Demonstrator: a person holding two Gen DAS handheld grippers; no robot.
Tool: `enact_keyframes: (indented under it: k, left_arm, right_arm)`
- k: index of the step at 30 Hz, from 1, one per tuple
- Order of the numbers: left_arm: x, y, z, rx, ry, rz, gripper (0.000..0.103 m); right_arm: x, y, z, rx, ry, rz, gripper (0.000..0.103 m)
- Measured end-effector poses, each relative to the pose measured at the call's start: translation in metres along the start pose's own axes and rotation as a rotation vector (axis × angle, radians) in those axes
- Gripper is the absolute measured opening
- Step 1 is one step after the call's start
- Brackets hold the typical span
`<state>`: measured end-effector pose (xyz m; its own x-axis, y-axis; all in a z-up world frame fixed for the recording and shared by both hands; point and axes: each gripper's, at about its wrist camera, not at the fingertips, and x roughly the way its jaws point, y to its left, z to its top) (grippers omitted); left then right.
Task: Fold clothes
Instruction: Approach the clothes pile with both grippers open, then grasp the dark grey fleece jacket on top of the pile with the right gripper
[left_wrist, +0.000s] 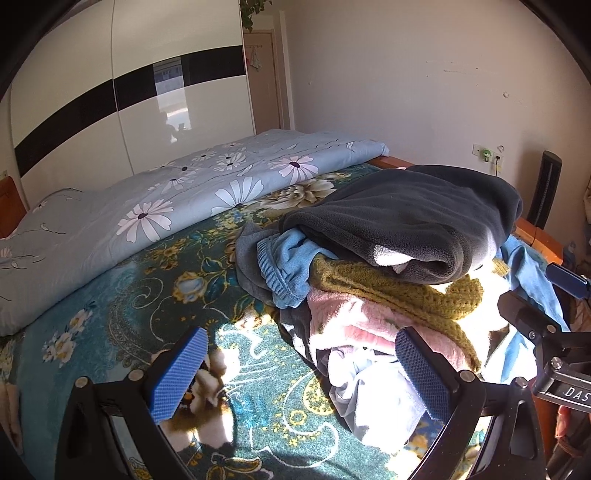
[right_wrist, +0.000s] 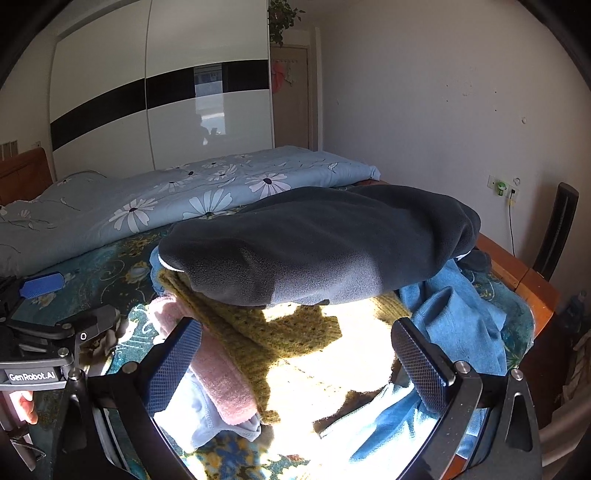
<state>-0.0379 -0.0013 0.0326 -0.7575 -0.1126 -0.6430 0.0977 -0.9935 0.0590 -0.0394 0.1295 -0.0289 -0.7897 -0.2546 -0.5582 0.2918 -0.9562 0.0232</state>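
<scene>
While the clothes pile (left_wrist: 388, 280) is heaped on the bed (left_wrist: 155, 295) (a dark fleece (right_wrist: 325, 243) on top), the left gripper (left_wrist: 303, 373) is held wide open beside it, and the right gripper (right_wrist: 295, 363) is spread wide over the yellow knit (right_wrist: 280, 332); nothing is gripped.

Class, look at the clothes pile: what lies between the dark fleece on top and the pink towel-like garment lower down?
A mustard-yellow knitted garment lies between the dark fleece and the pink garment; the right wrist view shows it best.
</scene>
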Motion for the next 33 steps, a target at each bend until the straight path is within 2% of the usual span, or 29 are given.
enact_keyframes:
  k: [19, 24, 29, 33]
  left_arm:
    - [-0.014, -0.005, -0.003, 0.04, -0.035, -0.01, 0.103]
    - [-0.019, 0.0, -0.004, 0.02, -0.06, -0.015, 0.103]
    - [-0.018, 0.014, -0.008, -0.007, -0.03, -0.043, 0.103]
    - [-0.022, 0.033, -0.016, -0.025, -0.049, -0.004, 0.103]
  right_arm:
    - [-0.008, 0.011, -0.002, -0.012, -0.022, -0.005, 0.103]
    - [-0.01, 0.016, -0.001, -0.024, -0.023, 0.002, 0.103]
    - [-0.011, 0.02, 0.007, -0.033, -0.04, 0.0, 0.103]
    - [-0.009, 0.033, 0.02, -0.078, -0.059, 0.017, 0.103]
